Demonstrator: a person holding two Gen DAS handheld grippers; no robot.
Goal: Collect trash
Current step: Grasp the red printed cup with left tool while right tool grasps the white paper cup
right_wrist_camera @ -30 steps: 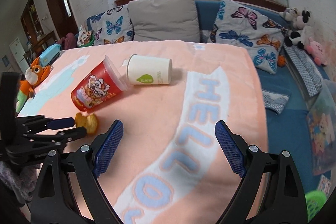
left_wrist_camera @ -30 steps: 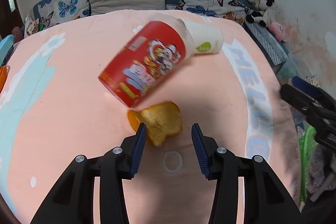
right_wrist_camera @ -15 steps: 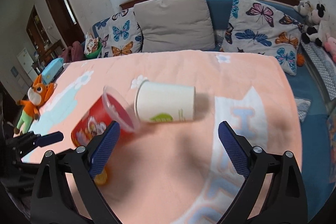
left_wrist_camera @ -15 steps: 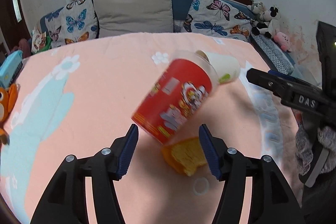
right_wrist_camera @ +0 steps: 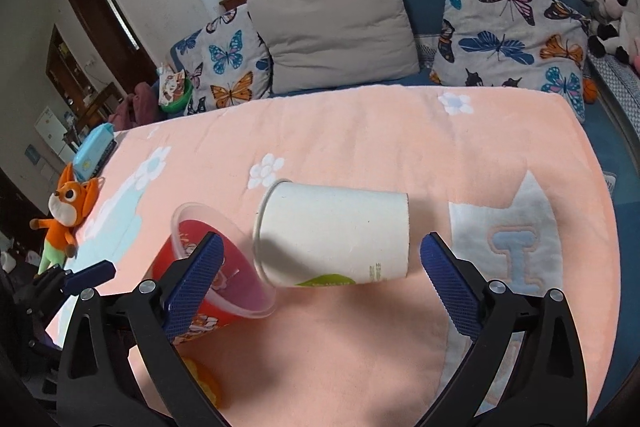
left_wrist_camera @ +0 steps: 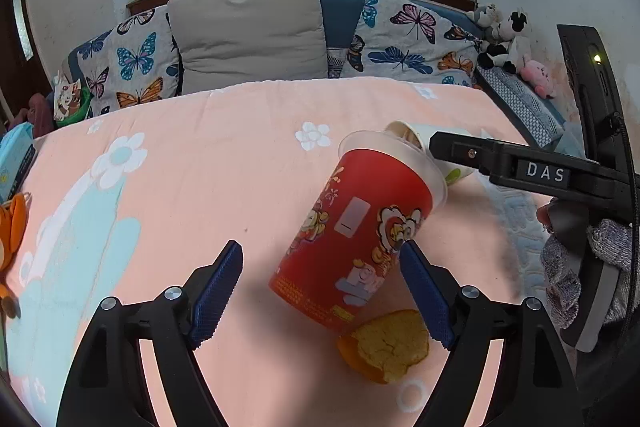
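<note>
Here, peach flower-printed blanket (left_wrist_camera: pixel 224 163) bearing tipped red plastic cup (left_wrist_camera: pixel 356 239) and white paper cup (right_wrist_camera: pixel 336 235), butterfly cushions (right_wrist_camera: pixel 512 23) lining the room behind, left gripper (left_wrist_camera: pixel 322 293) jaws opening around red cup, right gripper (right_wrist_camera: pixel 318 287) jaws opening, spread wide before white cup.

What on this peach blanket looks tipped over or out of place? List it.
Two cups lie tipped on their sides, rims close together: a red printed plastic cup and a white paper cup. A half-eaten yellow bun lies directly on the peach blanket by the red cup's base. Nothing looks spilled.
</note>
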